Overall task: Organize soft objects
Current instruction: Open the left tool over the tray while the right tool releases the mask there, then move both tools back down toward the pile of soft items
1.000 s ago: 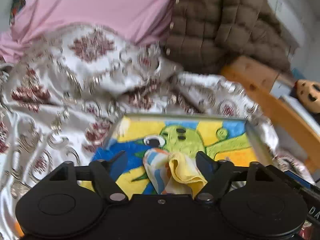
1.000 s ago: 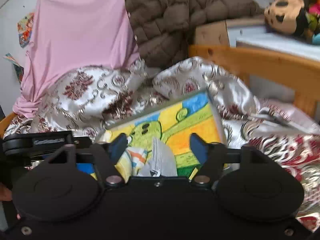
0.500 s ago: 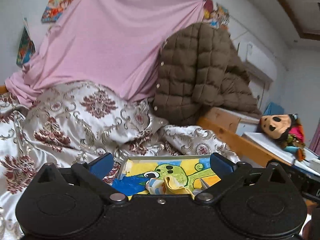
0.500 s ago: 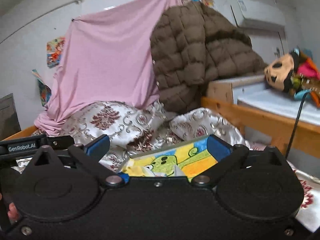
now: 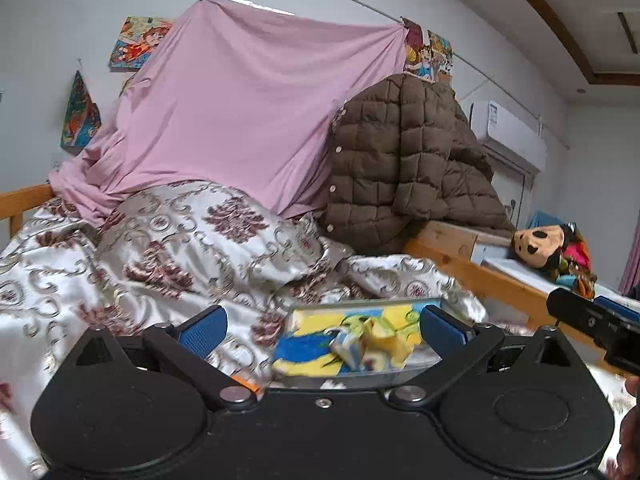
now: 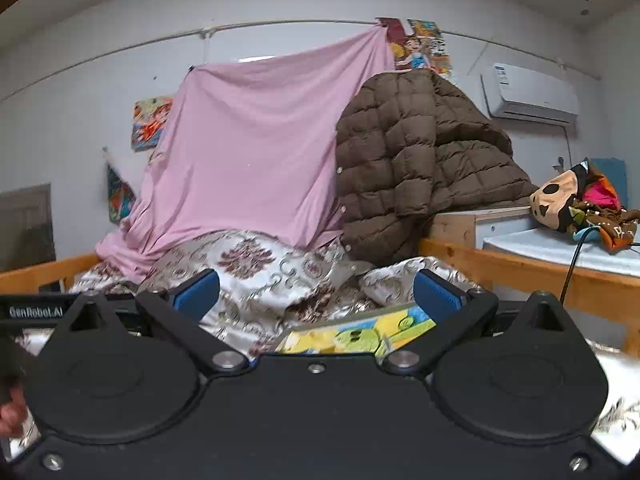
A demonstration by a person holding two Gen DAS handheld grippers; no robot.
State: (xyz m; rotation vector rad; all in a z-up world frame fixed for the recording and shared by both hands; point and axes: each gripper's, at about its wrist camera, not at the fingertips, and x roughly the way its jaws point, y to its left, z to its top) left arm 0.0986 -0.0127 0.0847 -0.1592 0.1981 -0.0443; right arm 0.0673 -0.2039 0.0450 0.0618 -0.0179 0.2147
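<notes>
Behind everything is a pale wall with a pink sheet (image 5: 248, 120) hung up at 12 o'clock. Under it, my bed is covered with a shiny flowered blanket (image 5: 168, 256), all bumpy and soft.

My left gripper (image 5: 322, 330) is wide open with nothing between its blue pads. At about 1 o'clock from it sits the picture tray (image 5: 304, 318), and the little rolled cloths (image 5: 366, 346) lie inside it, bunched in the middle.

My right gripper (image 6: 316, 294) is wide open too, and holds nothing. The tray (image 6: 404, 318) peeks out at its 5 o'clock.

Further right, the brown puffy coat (image 5: 404, 168) leans on the wooden bed rail (image 5: 472, 276), and a stuffed toy (image 5: 548, 242) lies at 3 o'clock.

I think the tray could tip, because the blanket under it is lumpy. Then the cloths might roll out. The cloths could also come unrolled, since nothing holds them. My two grippers are near each other and might bump.
</notes>
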